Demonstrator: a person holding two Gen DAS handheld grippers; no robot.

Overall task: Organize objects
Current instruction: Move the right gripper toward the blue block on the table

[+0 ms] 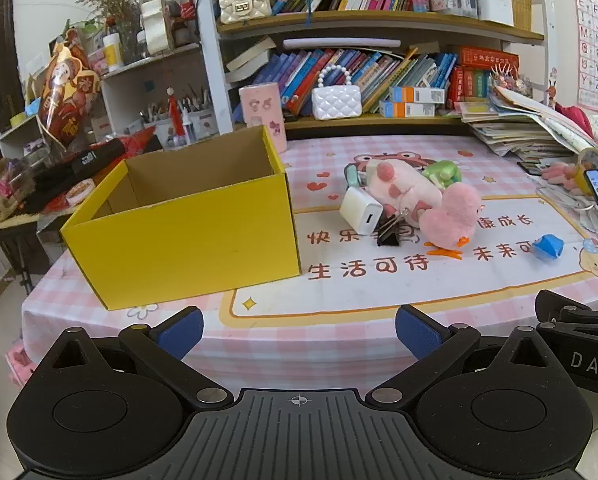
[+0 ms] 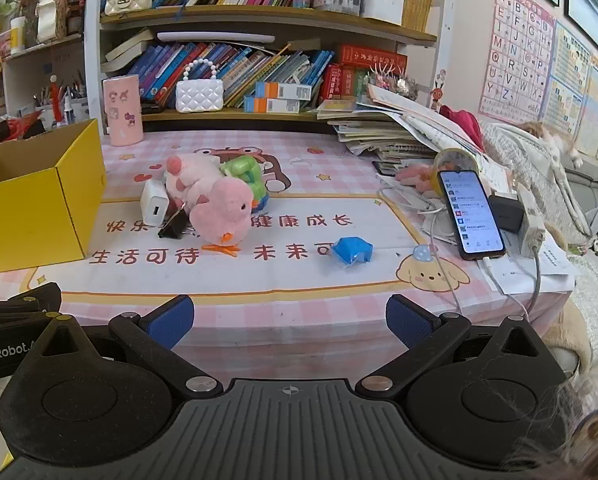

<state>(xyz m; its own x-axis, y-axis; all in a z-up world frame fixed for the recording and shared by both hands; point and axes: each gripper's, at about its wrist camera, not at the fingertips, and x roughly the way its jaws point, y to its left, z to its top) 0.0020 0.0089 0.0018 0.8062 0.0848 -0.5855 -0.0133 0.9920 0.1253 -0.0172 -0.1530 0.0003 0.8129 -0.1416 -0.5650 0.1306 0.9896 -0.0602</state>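
An open yellow cardboard box stands empty at the table's left. To its right is a cluster: a white charger, a black binder clip, a pink plush pig, a pink fluffy chick and a green toy. A small blue object lies apart to the right. My left gripper and right gripper are both open and empty, side by side at the table's near edge.
A phone on a cable, a power adapter and a stack of books sit at the table's right. A pink cylinder and a white handbag stand at the back by the bookshelf.
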